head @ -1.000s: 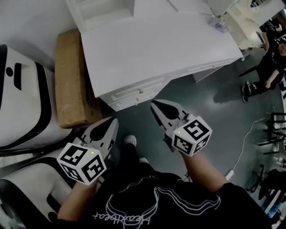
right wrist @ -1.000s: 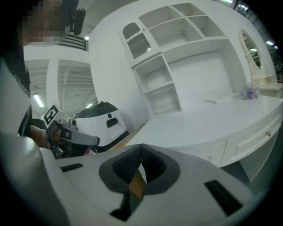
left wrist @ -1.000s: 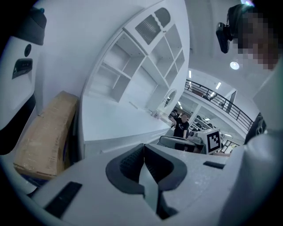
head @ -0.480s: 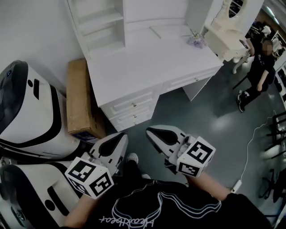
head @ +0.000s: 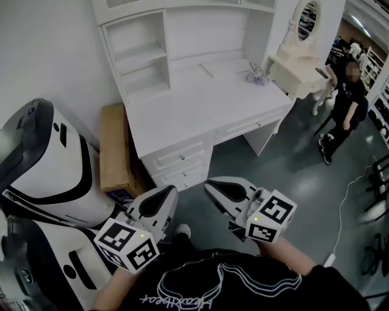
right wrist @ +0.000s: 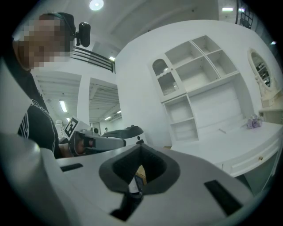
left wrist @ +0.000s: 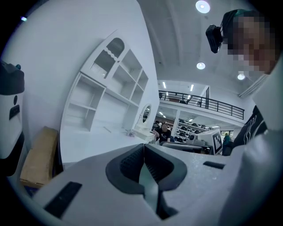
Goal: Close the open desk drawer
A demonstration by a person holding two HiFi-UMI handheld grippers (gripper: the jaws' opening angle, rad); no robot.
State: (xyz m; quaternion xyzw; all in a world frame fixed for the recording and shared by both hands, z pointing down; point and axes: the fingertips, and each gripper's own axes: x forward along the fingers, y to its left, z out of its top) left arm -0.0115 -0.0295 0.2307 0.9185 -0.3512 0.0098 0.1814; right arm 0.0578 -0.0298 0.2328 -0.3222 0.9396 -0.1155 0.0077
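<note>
Fingers [left wrist: 130, 161] clenched empty on both. Side by side, left gripper [head: 171, 190] and right gripper [head: 209, 183] hover well short of the bench [head: 200, 112]

Premises: a large indoor hall, showroom or test-floor type. A white desk [head: 200, 109] with shelf hutch [head: 146, 54] stands at 12 o'clock, a mirrored vanity [head: 301, 67] at 1 o'clock. White machines [head: 48, 170] are parked at 9 o'clock beside a carton [head: 114, 149]. The floor [head: 285, 170] is grey. The left gripper view shows a railed mezzanine [left wrist: 199, 100], stock racks [left wrist: 188, 130] and ceiling spotlights [left wrist: 203, 6].
</note>
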